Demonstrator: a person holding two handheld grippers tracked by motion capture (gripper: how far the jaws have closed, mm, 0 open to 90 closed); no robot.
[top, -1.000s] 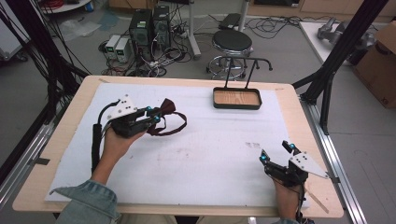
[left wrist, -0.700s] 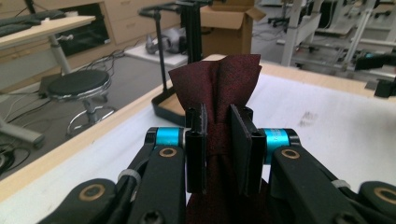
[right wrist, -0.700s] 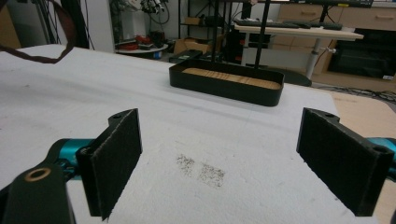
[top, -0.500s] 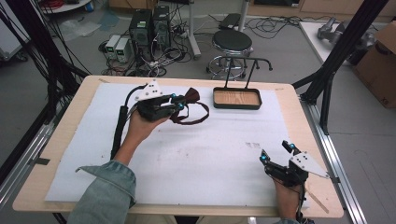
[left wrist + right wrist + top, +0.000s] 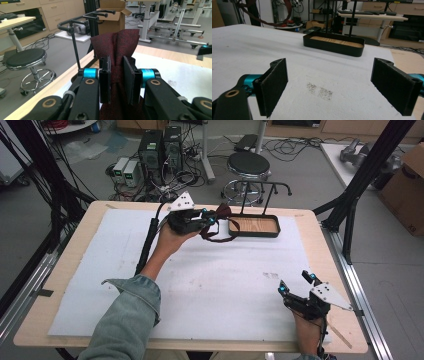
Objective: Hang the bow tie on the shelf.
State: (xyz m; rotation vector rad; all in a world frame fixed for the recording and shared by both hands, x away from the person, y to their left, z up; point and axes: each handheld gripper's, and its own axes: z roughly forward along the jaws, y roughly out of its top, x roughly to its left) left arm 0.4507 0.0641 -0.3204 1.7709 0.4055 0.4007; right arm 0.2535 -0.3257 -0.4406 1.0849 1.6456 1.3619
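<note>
Pinching a dark red tie (image 5: 218,222), left gripper (image 5: 206,219) sits upper centre of high view, beside the tray (image 5: 252,234); right gripper (image 5: 295,285), lower right, jaws spread.

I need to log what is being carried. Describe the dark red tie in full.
The dark red fabric tie looks like finely textured woven cloth. The left gripper is shut on it: both black pads pinch its gathered part, with its folded end standing up beyond them. In the high view its band hangs in a loop beside the black wooden-floored tray.
</note>
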